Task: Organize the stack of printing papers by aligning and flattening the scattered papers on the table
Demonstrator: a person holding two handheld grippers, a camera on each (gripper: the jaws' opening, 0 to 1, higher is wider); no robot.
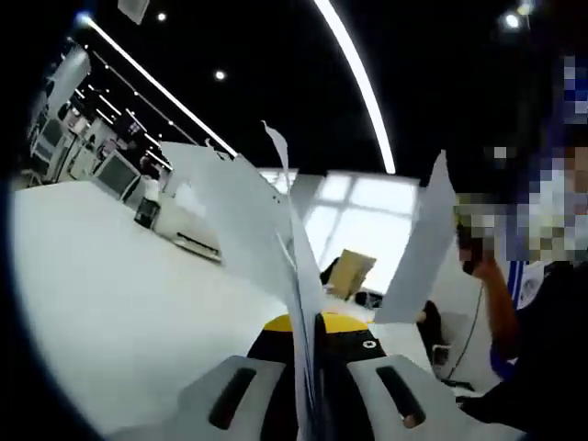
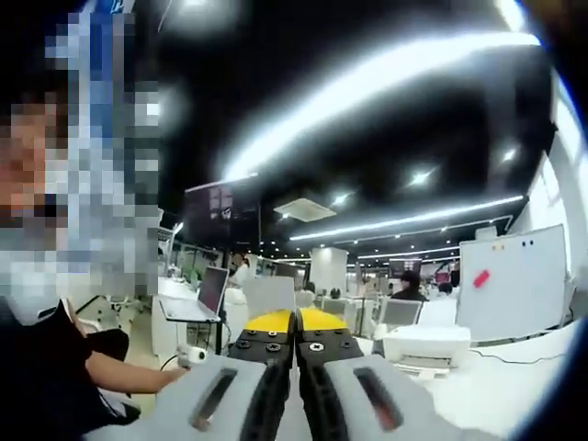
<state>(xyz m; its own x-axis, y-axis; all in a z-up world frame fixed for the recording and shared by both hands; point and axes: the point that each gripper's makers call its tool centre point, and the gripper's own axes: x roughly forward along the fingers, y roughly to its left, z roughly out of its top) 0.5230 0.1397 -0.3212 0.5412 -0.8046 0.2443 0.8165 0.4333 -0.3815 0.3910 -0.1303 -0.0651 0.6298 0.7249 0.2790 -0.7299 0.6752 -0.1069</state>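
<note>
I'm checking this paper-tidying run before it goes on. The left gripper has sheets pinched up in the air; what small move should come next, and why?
Probably lower the left gripper toward the white table and set the papers down on edge to square them. They stand upright between its jaws, splayed and uneven, with one sheet fanned off to the side. The right gripper looks closed on a thin white edge, likely paper.
</note>
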